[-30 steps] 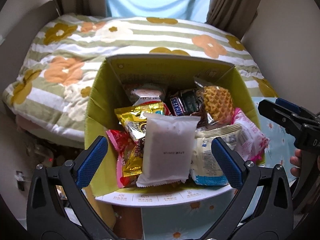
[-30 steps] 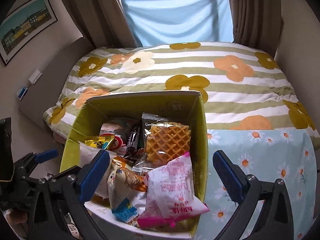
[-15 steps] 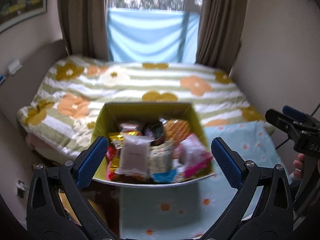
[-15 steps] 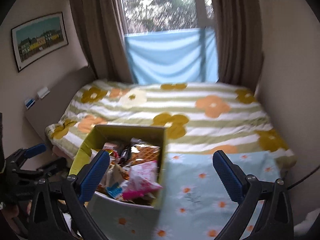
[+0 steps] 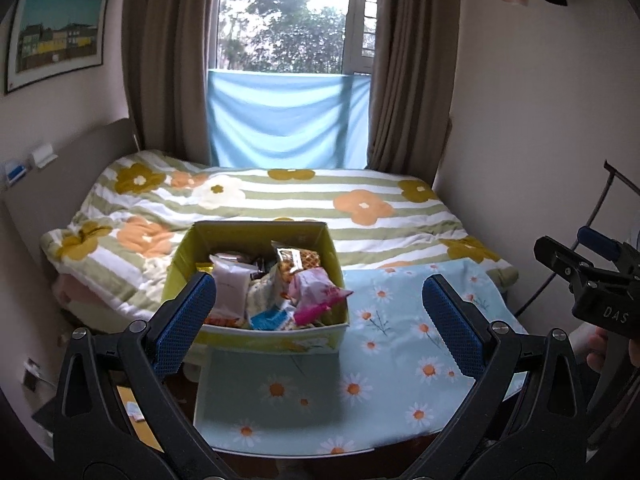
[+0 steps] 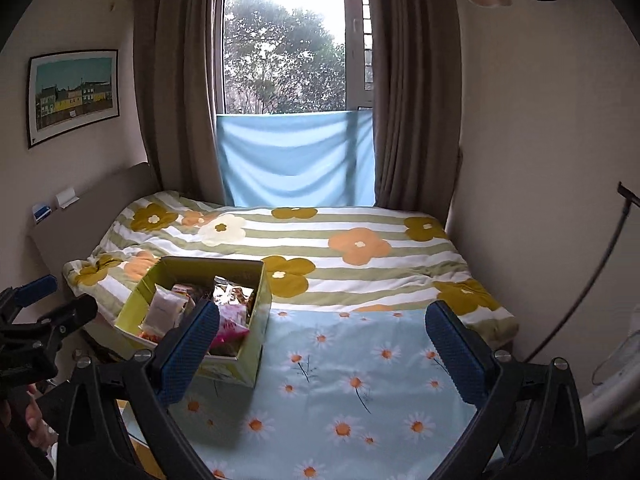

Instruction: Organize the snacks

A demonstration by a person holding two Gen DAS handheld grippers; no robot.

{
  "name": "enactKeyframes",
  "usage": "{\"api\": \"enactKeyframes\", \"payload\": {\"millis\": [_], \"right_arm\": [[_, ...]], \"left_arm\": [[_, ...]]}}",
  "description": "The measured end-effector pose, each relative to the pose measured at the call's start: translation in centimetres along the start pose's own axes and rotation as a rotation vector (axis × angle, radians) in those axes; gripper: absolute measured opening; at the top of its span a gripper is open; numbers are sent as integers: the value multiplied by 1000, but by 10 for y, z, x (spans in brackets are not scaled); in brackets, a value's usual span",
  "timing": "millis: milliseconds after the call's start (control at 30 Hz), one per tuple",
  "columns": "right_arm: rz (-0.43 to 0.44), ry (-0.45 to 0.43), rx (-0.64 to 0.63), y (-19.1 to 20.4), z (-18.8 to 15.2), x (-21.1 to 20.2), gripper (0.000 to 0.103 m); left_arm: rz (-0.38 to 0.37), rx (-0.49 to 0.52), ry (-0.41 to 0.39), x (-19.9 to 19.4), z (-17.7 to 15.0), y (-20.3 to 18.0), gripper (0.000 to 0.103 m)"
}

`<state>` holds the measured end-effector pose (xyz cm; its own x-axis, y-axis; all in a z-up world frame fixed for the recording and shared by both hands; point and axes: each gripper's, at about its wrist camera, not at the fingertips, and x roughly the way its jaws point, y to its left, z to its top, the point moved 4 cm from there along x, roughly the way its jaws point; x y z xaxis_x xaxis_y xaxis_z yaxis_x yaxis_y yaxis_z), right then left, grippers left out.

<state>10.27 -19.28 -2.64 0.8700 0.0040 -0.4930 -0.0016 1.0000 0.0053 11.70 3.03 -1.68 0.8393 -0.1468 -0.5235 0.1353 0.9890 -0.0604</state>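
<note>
Centrally, green box (image 5: 256, 236) heaped with snack packets (image 5: 316, 296), both grippers' jaws spread, holding nothing

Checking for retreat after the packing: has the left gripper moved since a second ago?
Yes. The left gripper has backed away: the snack box now looks smaller against the bed.

A yellow-green cardboard box (image 5: 256, 276) sits upright with its top open on a light blue daisy-print cloth (image 5: 400, 344), at the cloth's left part near the foot of a bed. It is heaped with wrapped snacks: a frosted white packet (image 5: 230, 294) leaning at the left, a pink and white packet (image 5: 318, 296) poking over the right front rim, a blue-edged pack (image 5: 268, 318) at the front, and a waffle in clear wrap (image 5: 302, 260) toward the back
</note>
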Motion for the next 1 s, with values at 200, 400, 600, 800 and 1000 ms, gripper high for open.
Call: {"api": "enactKeyframes", "payload": {"millis": [200,400,600,800,1000], "right_arm": [[-16,-10,8,-9,-12,-14,102],[-20,-20,22,-13,-15,-18,102],[-29,-27,28,-14,-17,-21,102],[-32,-27,34,-16,-19,-22,102],[-29,-18,35,-15,-21,-21,102]], "left_arm": [[-1,14,-21,-16,-4,-15,103],[1,32,-30,-21,-4,-21,103],[-3,31,-38,-23,-1,-19,103],[-1,32,-40,-24,-2,-21,103],[2,29,-42,-25,-2,-21,103]]}}
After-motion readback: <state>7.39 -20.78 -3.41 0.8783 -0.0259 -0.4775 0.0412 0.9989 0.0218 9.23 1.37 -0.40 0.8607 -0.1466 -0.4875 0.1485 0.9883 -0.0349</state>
